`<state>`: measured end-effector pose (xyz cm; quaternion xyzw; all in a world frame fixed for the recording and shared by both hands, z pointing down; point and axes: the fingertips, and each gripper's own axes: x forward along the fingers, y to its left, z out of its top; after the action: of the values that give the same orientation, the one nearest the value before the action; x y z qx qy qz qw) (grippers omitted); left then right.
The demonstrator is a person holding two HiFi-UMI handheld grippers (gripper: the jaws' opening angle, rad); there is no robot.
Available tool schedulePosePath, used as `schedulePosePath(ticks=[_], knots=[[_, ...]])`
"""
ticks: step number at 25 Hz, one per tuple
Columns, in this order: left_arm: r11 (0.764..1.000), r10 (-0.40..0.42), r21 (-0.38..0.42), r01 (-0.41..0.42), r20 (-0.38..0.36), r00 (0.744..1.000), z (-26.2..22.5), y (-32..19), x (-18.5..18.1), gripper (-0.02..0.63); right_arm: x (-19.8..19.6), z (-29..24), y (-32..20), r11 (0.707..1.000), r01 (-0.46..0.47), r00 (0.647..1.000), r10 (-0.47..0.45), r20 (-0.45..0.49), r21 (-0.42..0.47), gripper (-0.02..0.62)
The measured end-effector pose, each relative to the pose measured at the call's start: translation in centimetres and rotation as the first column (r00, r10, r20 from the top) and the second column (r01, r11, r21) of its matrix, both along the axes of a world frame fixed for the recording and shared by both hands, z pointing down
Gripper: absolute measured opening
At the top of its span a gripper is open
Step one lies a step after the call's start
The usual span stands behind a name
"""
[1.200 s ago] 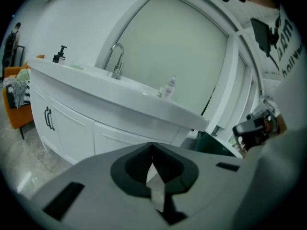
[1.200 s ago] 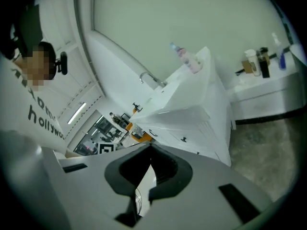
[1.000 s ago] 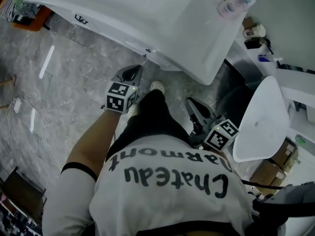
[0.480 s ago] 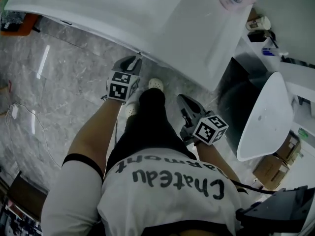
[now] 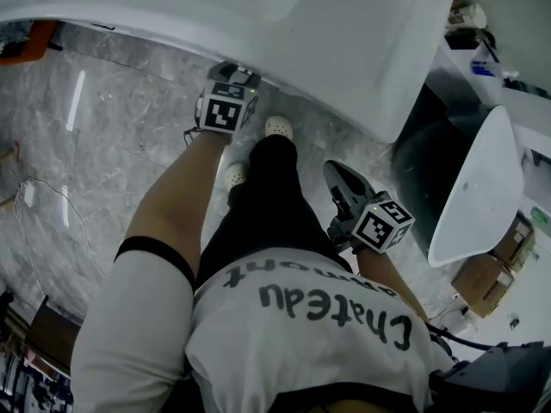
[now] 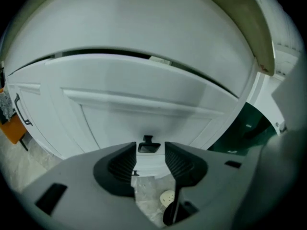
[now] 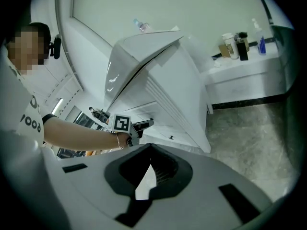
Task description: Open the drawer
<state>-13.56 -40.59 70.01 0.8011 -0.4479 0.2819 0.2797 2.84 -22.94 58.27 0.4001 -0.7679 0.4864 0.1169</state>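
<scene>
- On the white drawer (image 6: 144, 121), the black handle (image 6: 148, 147) is being framed at 12 o'clock, ungripped, by the left hand-held gripper (image 6: 150, 144), whose jaws have just been opening wide.
- The right hand-held gripper (image 7: 150, 152) is being held pressed together, farther off.

Grey marble floor (image 5: 95, 153), cardboard boxes (image 5: 479, 286), bottles (image 7: 237, 46) on white counter (image 7: 249, 80)

Home-like room: white panelled cabinet (image 6: 144, 104), grey marble floor (image 5: 112, 136), bottles (image 7: 240, 44) on a counter (image 7: 240, 75)
</scene>
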Motion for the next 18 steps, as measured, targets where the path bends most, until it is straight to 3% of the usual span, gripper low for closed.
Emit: schedulePosePath(ticks=[9,18], knots=[[0.998,-0.063,0.019,0.063,0.003,0.998,1.16,-1.18,-0.15,0.159,0.44,-0.31,0.98,1.000,-0.022,0.999,0.022,-0.036,-0.002,0.011],[0.999,-0.023,-0.023,0.023,0.009,1.000,0.81,-0.71,-0.22,0.147,-0.27,-0.47,0.91,1.000,-0.001,0.999,0.001,-0.042,0.004,0.011]])
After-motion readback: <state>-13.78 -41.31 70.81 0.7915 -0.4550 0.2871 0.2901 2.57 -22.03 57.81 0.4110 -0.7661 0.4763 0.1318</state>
